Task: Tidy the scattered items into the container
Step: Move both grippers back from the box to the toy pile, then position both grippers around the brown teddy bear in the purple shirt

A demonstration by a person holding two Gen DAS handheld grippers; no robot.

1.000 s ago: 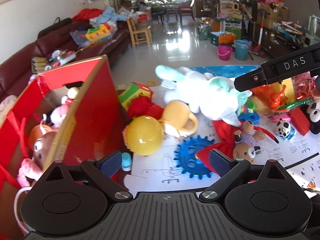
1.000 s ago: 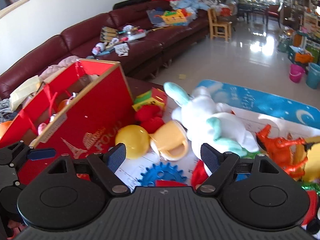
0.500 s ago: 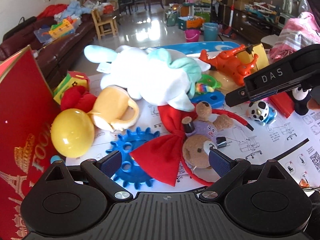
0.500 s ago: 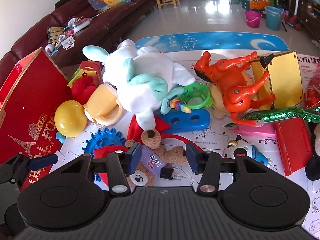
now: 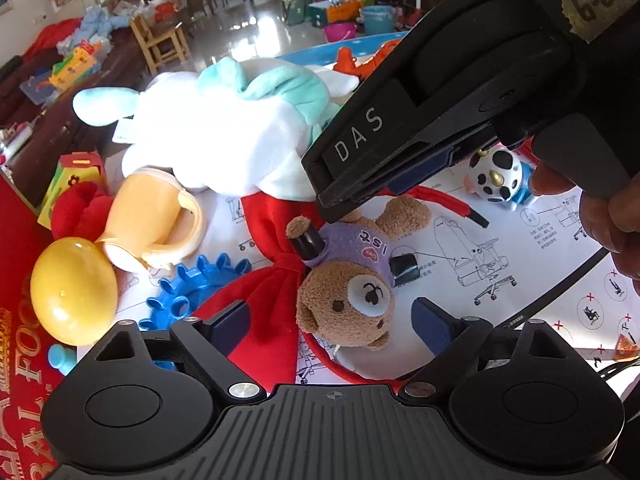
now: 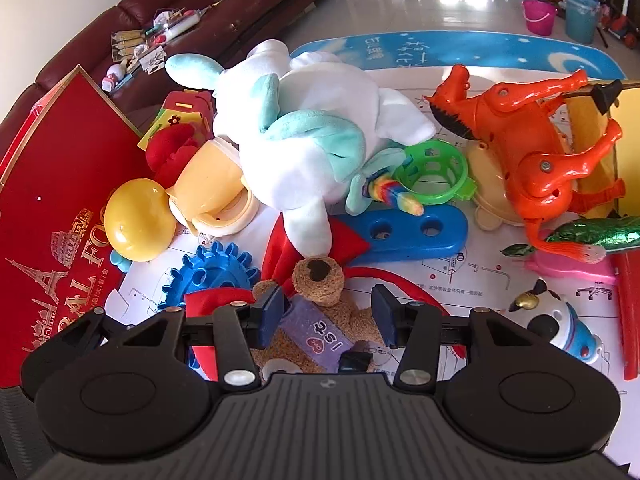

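Toys lie scattered over a printed instruction sheet (image 6: 500, 276), and both grippers come at one of them, a small brown teddy bear (image 5: 348, 280) in a purple shirt, lying on its back low in the middle of both views. The right gripper (image 6: 328, 312) straddles the bear's body, its jaws having narrowed to half width; whether the blue pads press the plush or only flank it I cannot tell, since the nearer pad sits right at the shirt's edge. The left gripper (image 5: 332, 324) hangs released and wide around the bear's head, its jaws just having drawn in slightly, touching nothing. Two tools on one soft toy probably means a shared lift.

The red gift box (image 6: 60, 208), likely the container, stands at the left edge of both views. A red bow on a hairband (image 5: 276, 280) lies under and against the bear and could be dragged along. Just above it sprawls a white and mint plush (image 6: 304, 140), with a blue gear (image 6: 208, 272), a yellow ball (image 6: 136, 220) and a peach cup (image 6: 216, 192) toward the box, partly blocking a low path there. An orange horse (image 6: 532, 148) and a cow figure (image 6: 556, 320) sit at the right, well clear.
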